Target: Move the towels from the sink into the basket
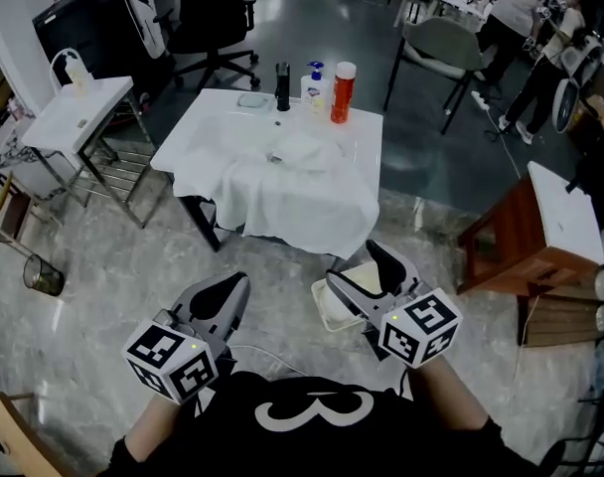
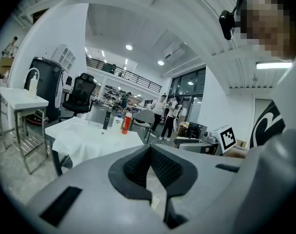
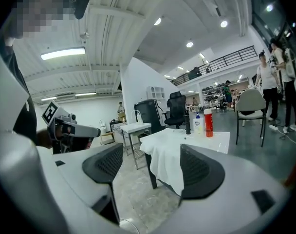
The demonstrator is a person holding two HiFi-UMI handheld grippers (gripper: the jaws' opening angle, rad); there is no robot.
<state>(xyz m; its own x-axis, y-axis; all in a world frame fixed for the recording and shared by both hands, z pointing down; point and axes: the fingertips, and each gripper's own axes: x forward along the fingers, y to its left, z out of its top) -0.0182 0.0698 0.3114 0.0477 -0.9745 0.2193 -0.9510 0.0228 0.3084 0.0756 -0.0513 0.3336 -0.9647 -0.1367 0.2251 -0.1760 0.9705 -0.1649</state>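
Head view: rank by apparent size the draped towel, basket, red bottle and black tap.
Draped towel, largest.
Basket, partly hidden behind the right gripper.
Red bottle and black tap: similar height, tap slimmer; too close to rank.

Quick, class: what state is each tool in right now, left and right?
Left tool: closed, holding nothing.
Right tool: open, nothing between its jaws.

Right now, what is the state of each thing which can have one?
Left gripper: fingers shut, empty.
Right gripper: fingers open, empty.
Draped towel: hangs over the sink front.
Bunched towel: lies in the sink.
Basket: on the floor, partly hidden.
Red bottle: upright, capped.
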